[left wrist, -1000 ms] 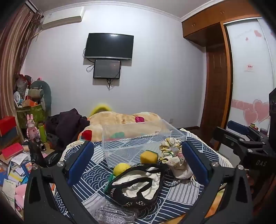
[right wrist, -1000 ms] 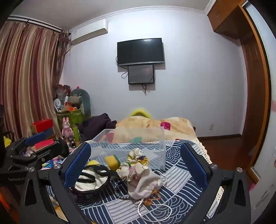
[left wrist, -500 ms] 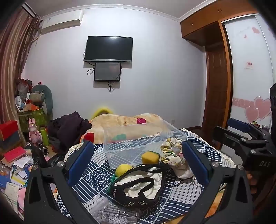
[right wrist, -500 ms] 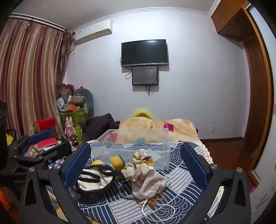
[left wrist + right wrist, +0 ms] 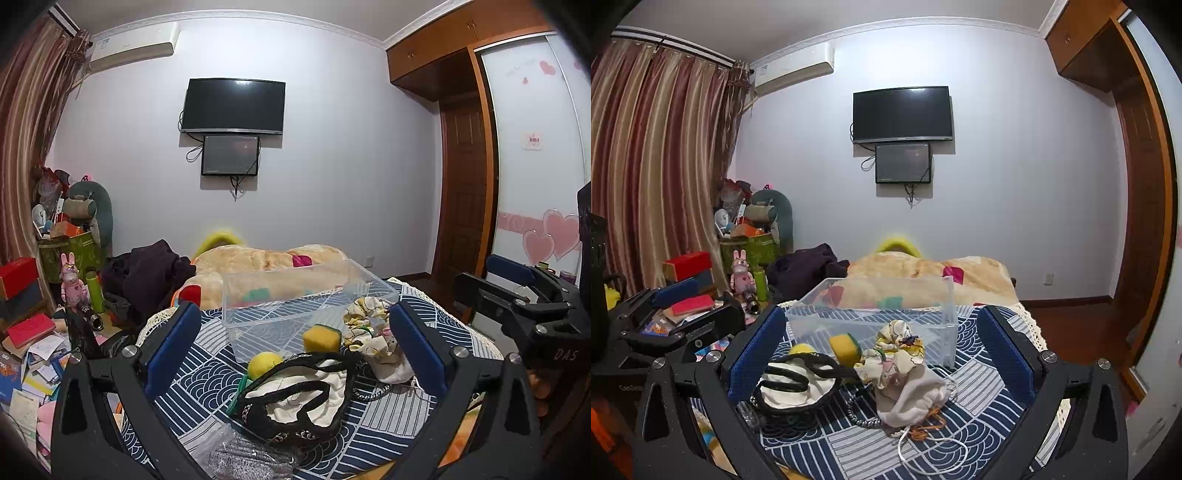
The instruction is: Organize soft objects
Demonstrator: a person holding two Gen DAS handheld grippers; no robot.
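Observation:
A clear plastic bin (image 5: 295,295) (image 5: 886,295) stands empty on a blue patterned cloth. In front of it lie a yellow sponge (image 5: 321,338) (image 5: 845,347), a yellow ball (image 5: 264,363) (image 5: 801,348), a black-and-white fabric piece (image 5: 295,398) (image 5: 798,387), a floral scrunchie (image 5: 365,321) (image 5: 897,341) and a beige drawstring pouch (image 5: 912,395). My left gripper (image 5: 295,347) is open and empty above them. My right gripper (image 5: 882,354) is open and empty over the pouch.
A grey knit item in clear wrap (image 5: 243,458) lies at the cloth's near edge. A beige blanket (image 5: 266,258) and dark clothes (image 5: 147,273) lie behind the bin. Boxes, papers and toys (image 5: 33,325) clutter the left floor. A wardrobe (image 5: 535,147) stands right.
Both views have tilted up slightly and shifted; the objects sit lower in frame. Nothing on the cloth has moved and both grippers stay open.

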